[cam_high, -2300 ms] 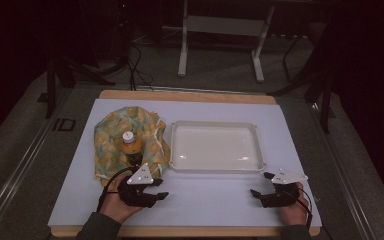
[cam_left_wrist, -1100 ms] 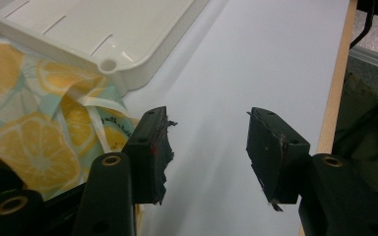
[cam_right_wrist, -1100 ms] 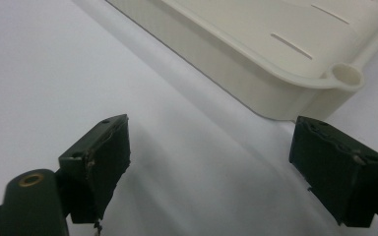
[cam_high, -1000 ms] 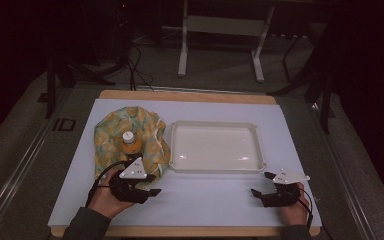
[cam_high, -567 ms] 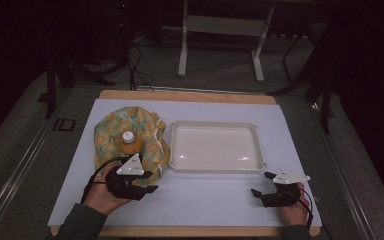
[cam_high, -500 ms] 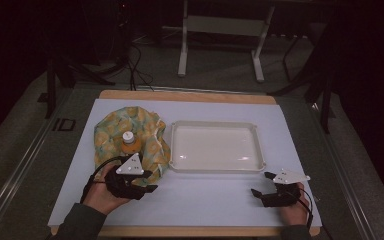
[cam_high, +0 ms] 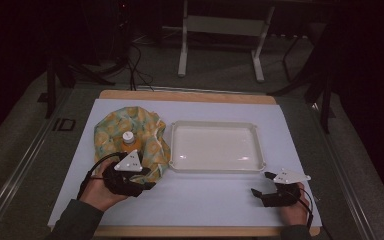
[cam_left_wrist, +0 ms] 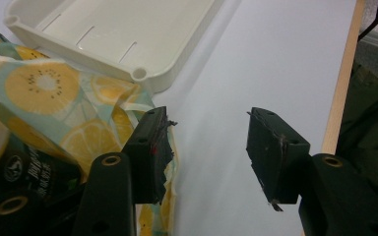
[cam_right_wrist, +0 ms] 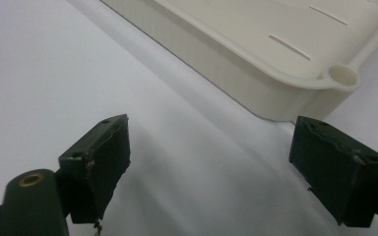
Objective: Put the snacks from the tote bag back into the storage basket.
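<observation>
A cloth printed with lemon slices (cam_high: pixel 147 145) lies bunched at the left of the white table mat, and an orange bottle with a white cap (cam_high: pixel 128 141) stands in it. My left gripper (cam_high: pixel 147 179) sits at the cloth's near edge. In the left gripper view it (cam_left_wrist: pixel 209 147) is open, with one jaw touching the cloth (cam_left_wrist: pixel 54 93) and bare mat between the jaws. My right gripper (cam_high: pixel 261 184) rests on the mat near the front right. Its (cam_right_wrist: pixel 209 162) jaws are open and hold nothing, and they face a corner of the tray (cam_right_wrist: pixel 342 76).
A shallow white tray (cam_high: pixel 215 125) with nothing in it lies at the mat's middle, with its left rim (cam_left_wrist: pixel 140 73) against the cloth. A dark printed label (cam_left_wrist: pixel 34 169) shows under the cloth. The table's wooden edge (cam_left_wrist: pixel 337 98) runs close by. A metal stand (cam_high: pixel 220 22) is on the floor beyond.
My left gripper has shifted left and slightly away from me, up to the cloth's near edge. The right gripper, bottle and tray have stayed put.
</observation>
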Demonstrator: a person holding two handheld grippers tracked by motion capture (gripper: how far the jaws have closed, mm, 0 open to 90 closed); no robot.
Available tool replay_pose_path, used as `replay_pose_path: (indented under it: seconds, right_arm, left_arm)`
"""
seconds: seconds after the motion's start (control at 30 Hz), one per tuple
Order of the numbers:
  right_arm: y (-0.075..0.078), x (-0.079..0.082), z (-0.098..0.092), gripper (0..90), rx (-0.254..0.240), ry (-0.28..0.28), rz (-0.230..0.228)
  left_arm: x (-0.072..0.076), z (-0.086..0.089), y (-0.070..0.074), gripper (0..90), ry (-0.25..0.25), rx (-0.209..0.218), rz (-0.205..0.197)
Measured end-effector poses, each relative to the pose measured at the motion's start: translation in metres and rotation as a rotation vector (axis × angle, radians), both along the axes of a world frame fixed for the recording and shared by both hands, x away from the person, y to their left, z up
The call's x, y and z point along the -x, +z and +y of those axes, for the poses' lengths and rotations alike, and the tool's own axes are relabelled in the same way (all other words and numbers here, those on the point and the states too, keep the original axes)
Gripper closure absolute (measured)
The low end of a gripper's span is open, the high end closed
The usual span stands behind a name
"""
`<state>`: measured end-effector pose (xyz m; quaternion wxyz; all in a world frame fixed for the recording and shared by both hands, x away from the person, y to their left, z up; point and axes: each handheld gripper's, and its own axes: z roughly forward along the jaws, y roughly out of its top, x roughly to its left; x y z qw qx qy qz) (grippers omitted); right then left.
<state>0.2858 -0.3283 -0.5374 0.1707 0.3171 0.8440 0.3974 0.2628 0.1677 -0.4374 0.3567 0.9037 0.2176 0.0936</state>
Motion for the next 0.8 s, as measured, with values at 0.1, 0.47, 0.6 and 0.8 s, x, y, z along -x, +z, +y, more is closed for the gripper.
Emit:
replay_pose_path:
  seconds: [0.1, 0.47, 0.6, 0.8]
  right_arm:
    - [0.0000, 0.0000, -0.0001, 15.2, -0.001, 0.000, 0.000]
    - [0.0000, 0.0001, -0.0001, 15.2, -0.002, -0.001, -0.001]
    - [0.0000, 0.0001, 0.0000, 15.2, 0.000, 0.000, -0.001]
    - [0.0001, 0.0001, -0.0001, 15.2, -0.002, 0.001, -0.002]
  left_arm:
    - [-0.0006, 0.0002, 0.0023, 50.6, -0.005, -0.017, 0.003]
    - [-0.0033, 0.0028, 0.0076, 50.6, -0.015, -0.048, 0.006]
    - [-0.0041, 0.0038, 0.0085, 50.6, -0.014, -0.052, 0.007]
    - [-0.0063, 0.0066, 0.0106, 50.6, -0.011, -0.058, 0.011]
